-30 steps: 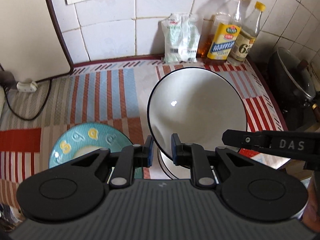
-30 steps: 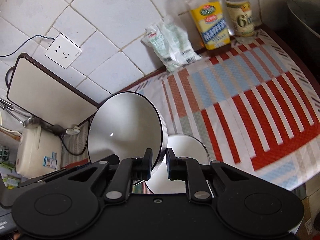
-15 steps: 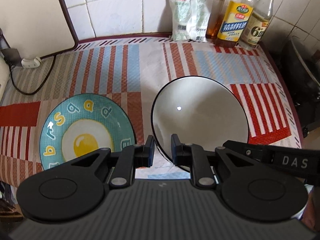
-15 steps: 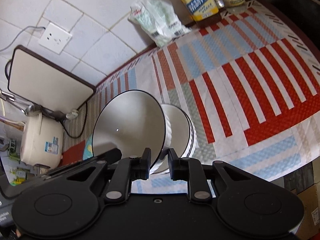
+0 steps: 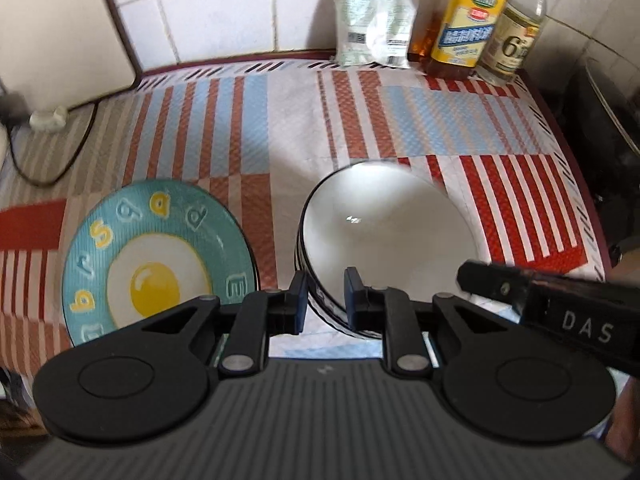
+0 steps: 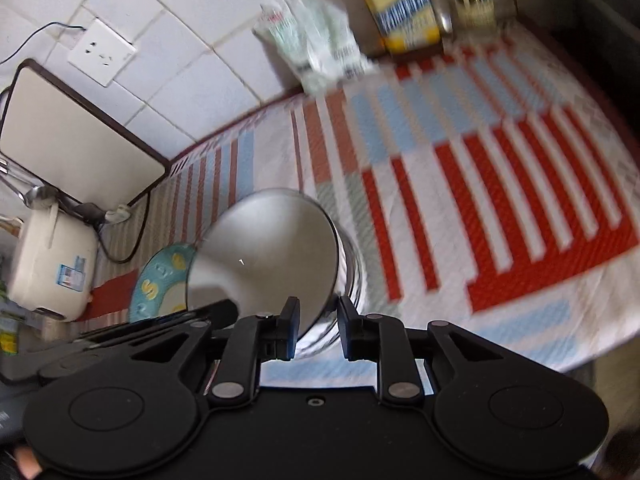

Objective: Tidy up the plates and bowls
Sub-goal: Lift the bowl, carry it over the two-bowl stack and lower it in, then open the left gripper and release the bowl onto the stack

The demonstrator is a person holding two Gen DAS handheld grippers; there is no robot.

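A white bowl with a dark rim (image 5: 392, 232) sits nested on a stack of like bowls (image 5: 316, 308) on the striped cloth. My left gripper (image 5: 326, 300) is shut on its near-left rim, one pad inside and one outside. From the right, the right gripper's black body (image 5: 560, 312) reaches to the same bowl. In the right wrist view the bowl (image 6: 272, 248) is blurred, with my right gripper (image 6: 319, 328) shut on its near rim above the ribbed stack (image 6: 352, 272). Just left of the bowls lies a teal plate with a fried-egg picture (image 5: 152, 264).
Two bottles (image 5: 464, 32) and a plastic bag (image 5: 372, 20) stand against the tiled wall. A pale board (image 5: 52, 28) leans at the back left, with a cable below it. A rice cooker (image 6: 52, 264) is at the far left, a dark pot (image 5: 608, 120) at the right edge.
Both grippers have come down with the white bowl. It was tilted above the stack and now rests level in it. The teal plate has come fully into the left view.
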